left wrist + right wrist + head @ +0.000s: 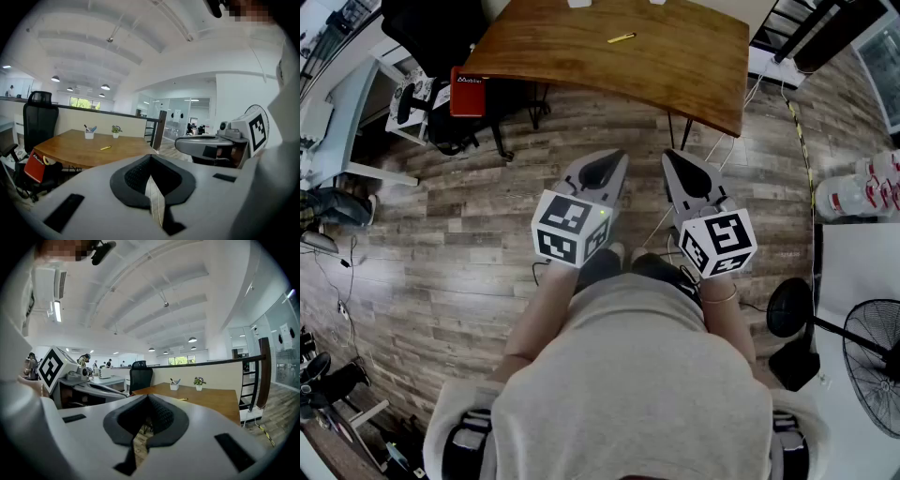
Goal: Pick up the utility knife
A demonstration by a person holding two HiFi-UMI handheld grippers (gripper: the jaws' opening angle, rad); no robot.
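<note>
The utility knife [621,38] is a small yellow bar lying on the far part of the curved wooden table [675,75]. It also shows as a yellow sliver in the left gripper view [105,148] and the right gripper view [183,399]. Both grippers hang side by side over the wood floor, close to the person's body and well short of the table. My left gripper [614,159] [151,157] is shut with nothing in it. My right gripper [672,157] [149,397] also has its jaws together and holds nothing.
A black office chair [441,28] and a red bag [469,92] stand at the table's left end. A white cup with pens [89,134] and a small plant [116,131] sit at the table's far edge. A floor fan [872,366] and bottles [862,192] are on the right.
</note>
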